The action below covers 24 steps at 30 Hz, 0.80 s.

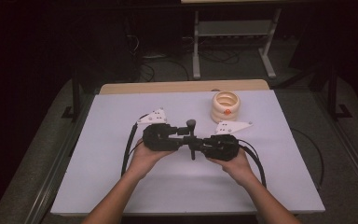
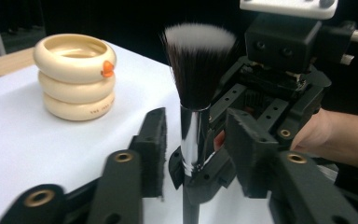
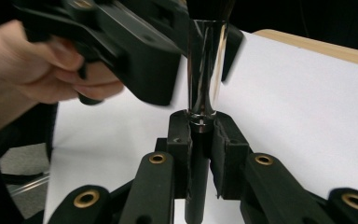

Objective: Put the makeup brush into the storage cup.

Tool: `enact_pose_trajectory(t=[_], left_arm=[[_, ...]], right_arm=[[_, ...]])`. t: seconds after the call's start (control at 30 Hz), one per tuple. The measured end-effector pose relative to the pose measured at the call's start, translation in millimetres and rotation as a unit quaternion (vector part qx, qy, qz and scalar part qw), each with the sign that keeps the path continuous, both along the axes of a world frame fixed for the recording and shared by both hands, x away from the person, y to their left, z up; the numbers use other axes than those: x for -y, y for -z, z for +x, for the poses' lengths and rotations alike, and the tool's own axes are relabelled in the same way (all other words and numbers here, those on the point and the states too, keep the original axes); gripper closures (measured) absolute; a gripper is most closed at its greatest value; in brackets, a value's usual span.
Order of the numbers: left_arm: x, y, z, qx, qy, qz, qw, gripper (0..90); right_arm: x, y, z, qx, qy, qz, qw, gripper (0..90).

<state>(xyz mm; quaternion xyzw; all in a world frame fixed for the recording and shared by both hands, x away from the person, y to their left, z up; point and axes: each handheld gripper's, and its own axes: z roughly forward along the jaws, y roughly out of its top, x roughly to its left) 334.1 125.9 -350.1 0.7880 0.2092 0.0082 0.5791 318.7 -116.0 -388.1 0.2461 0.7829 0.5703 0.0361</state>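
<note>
A makeup brush [image 1: 191, 124] with a chrome ferrule [image 2: 193, 135] and a dark, white-tipped head stands upright over the middle of the white table [image 1: 121, 186]. My right gripper [image 3: 200, 149] is shut on its black handle just under the ferrule [image 3: 205, 70]. My left gripper [image 2: 198, 154] faces it from the other side; its jaws stand open on either side of the ferrule, with a gap on each side. In the high view, the left gripper [image 1: 185, 135] and right gripper [image 1: 197, 145] meet at the brush.
A cream ringed holder [image 1: 225, 106] with a small orange knob stands at the back right of the table, also in the left gripper view [image 2: 74, 77]. A wooden strip [image 1: 182, 86] runs along the far edge. Cables trail from both grippers.
</note>
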Motion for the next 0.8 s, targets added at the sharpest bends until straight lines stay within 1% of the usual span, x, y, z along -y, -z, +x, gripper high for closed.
enact_pose_trajectory(t=[0.03,0.13,0.17,0.2,0.23,0.3,0.37,0.47,0.5,0.6,0.67,0.73,0.8], left_arm=[[-1.9,-1.0,0.0,0.002,0.0,0.002,1.0,54.4],[-7.8,-4.1,-1.6,0.006,-0.004,-0.004,1.0,49.1],[-9.5,-4.7,-1.9,0.011,-0.007,-0.003,0.9999,47.6],[-12.6,-5.4,-2.4,0.011,-0.008,-0.006,0.9999,46.4],[-15.2,-5.8,-3.4,0.011,-0.011,-0.004,0.9999,45.0],[-19.4,-6.0,-4.4,0.015,-0.016,-0.008,0.9997,42.3],[-24.6,-6.6,-5.6,0.018,-0.022,-0.008,0.9995,39.1],[-32.7,-7.0,-8.3,0.025,-0.028,-0.01,0.9992,35.8],[-34.9,-7.0,-9.4,0.025,-0.03,-0.01,0.9992,34.4],[-44.3,-5.9,-13.5,0.036,-0.042,-0.016,0.9984,30.4],[-51.2,-4.4,-16.0,0.044,-0.049,-0.012,0.9978,26.9],[-57.3,-2.3,-18.8,0.045,-0.057,-0.012,0.9973,23.6],[-65.6,0.8,-22.2,0.051,-0.064,-0.01,0.9966,21.8]], right_arm=[[0.6,0.3,0.5,0.002,0.002,-0.002,1.0,78.1],[4.5,1.4,1.7,0.003,0.012,-0.002,0.9999,78.2],[6.0,1.9,2.1,0.003,0.017,-0.005,0.9998,78.1],[7.0,2.2,2.9,0.006,0.018,-0.006,0.9998,78.1],[8.6,2.2,3.2,0.004,0.021,-0.005,0.9998,78.2],[10.8,1.4,4.0,0.009,0.026,-0.008,0.9996,78.1],[12.8,0.1,3.6,0.007,0.03,-0.008,0.9995,78.1],[15.6,-1.2,4.5,0.014,0.033,-0.008,0.9993,78.1],[16.4,-1.7,4.2,0.013,0.034,-0.008,0.9993,78.1],[17.9,-2.4,4.7,0.016,0.039,-0.007,0.9991,78.1],[19.0,-3.2,5.2,0.017,0.042,-0.008,0.9989,78.1],[19.8,-3.7,5.3,0.017,0.045,-0.011,0.9988,78.1],[21.2,-4.1,5.4,0.016,0.049,-0.012,0.9986,78.1]])
